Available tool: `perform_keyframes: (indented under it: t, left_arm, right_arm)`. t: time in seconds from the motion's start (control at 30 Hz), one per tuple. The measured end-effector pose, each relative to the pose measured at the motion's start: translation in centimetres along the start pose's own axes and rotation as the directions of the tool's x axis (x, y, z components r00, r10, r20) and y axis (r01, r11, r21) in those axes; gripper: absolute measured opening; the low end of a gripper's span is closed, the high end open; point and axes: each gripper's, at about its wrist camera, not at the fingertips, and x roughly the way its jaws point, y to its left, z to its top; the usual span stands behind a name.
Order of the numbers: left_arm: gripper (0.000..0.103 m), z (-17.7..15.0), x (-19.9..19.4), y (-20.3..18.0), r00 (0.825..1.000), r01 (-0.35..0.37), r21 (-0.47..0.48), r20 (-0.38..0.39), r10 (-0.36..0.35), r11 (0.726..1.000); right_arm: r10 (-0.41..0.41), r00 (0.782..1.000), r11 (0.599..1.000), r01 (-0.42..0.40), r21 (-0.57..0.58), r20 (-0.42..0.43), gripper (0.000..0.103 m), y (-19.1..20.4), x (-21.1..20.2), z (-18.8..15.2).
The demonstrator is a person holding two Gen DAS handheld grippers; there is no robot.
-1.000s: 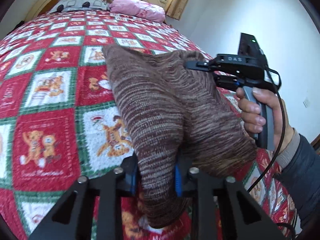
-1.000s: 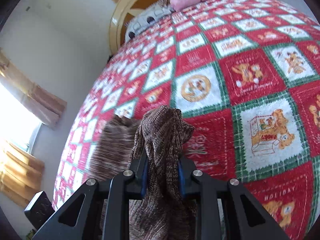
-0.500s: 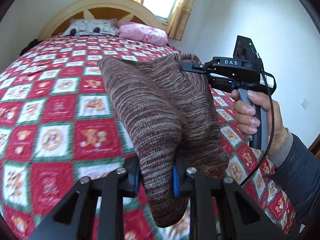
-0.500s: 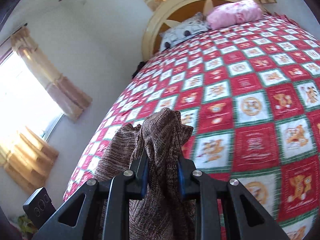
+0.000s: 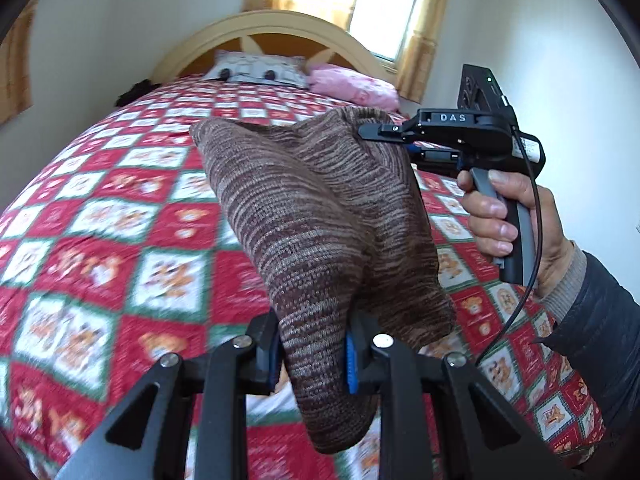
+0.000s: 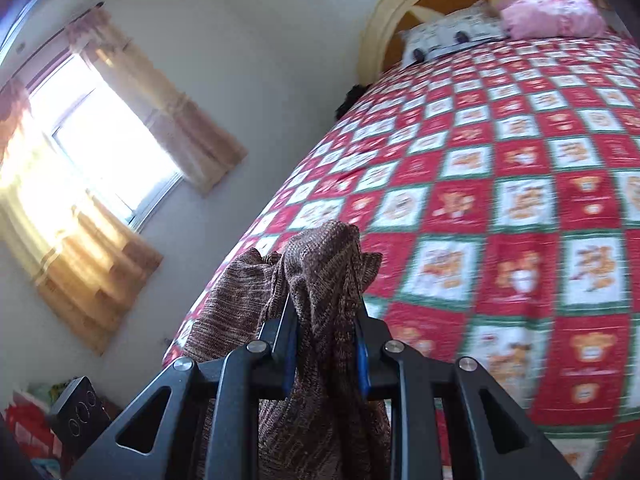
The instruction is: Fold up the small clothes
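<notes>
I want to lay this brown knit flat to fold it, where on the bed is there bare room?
The red quilt is bare from the pillows at the headboard down to the knit garment, across both sides. It is crowded only at the near edge, where both grippers hold the garment up.

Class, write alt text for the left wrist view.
A brown knitted garment hangs above a red patchwork quilt, pinched in the left claw and, at its far corner, in the right claw, which a hand holds. Pillows lie by the headboard.
</notes>
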Motion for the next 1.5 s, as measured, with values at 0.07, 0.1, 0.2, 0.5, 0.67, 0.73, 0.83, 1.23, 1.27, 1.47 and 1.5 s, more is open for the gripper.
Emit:
perform_keyframes:
  t: [0.07,0.1,0.2,0.5,0.67,0.73,0.83,1.23,1.27,1.47,1.5]
  left_arm:
    - [0.025,-0.5,-0.9,1.0,1.000,-0.029,-0.008,0.004,0.029,1.000]
    - [0.025,-0.7,-1.2,1.4,0.999,-0.039,-0.014,0.005,0.039,0.999]
    - [0.025,-1.6,-2.2,2.9,0.998,-0.067,-0.039,0.004,0.068,0.997]
    - [0.025,-3.4,-3.6,6.1,0.995,-0.099,-0.102,-0.011,0.099,0.990]
    - [0.025,-4.2,-3.5,7.4,0.994,-0.111,-0.133,-0.025,0.108,0.985]
    - [0.025,-4.5,-3.4,7.7,0.993,-0.114,-0.142,-0.032,0.111,0.983]
    - [0.025,-4.8,-3.0,8.3,0.993,-0.115,-0.151,-0.043,0.110,0.982]
    - [0.025,-5.6,-2.6,9.4,0.993,-0.108,-0.182,-0.062,0.098,0.977]
    - [0.025,-5.7,-2.6,9.5,0.993,-0.108,-0.184,-0.064,0.098,0.977]
    - [0.025,-6.1,-2.5,9.7,0.992,-0.112,-0.195,-0.072,0.100,0.974]
    - [0.025,-6.2,-2.4,9.7,0.992,-0.113,-0.196,-0.075,0.100,0.974]
  right_arm:
    - [0.024,0.999,1.000,-0.025,-0.014,-0.025,0.023,1.7,2.0,-0.2]
    - [0.029,0.999,0.999,-0.030,-0.019,-0.033,0.023,2.3,2.5,-0.3]
    - [0.050,0.997,0.998,-0.052,-0.034,-0.062,0.023,4.1,4.7,-0.7]
    - [0.059,0.990,0.997,-0.065,-0.044,-0.129,0.023,6.8,10.1,-1.9]
    - [0.048,0.985,0.997,-0.058,-0.051,-0.167,0.023,7.4,12.6,-2.2]
    - [0.045,0.983,0.997,-0.056,-0.057,-0.180,0.023,7.7,13.4,-2.3]
    - [0.030,0.981,0.996,-0.046,-0.075,-0.192,0.023,8.0,14.0,-2.6]
    - [0.010,0.974,0.997,-0.028,-0.078,-0.226,0.023,8.1,16.3,-3.2]
    - [0.009,0.973,0.996,-0.028,-0.081,-0.229,0.023,8.3,16.5,-3.2]
    - [-0.002,0.971,0.996,-0.020,-0.092,-0.239,0.023,8.9,17.7,-3.3]
    - [-0.006,0.970,0.995,-0.018,-0.096,-0.241,0.023,8.9,17.8,-3.4]
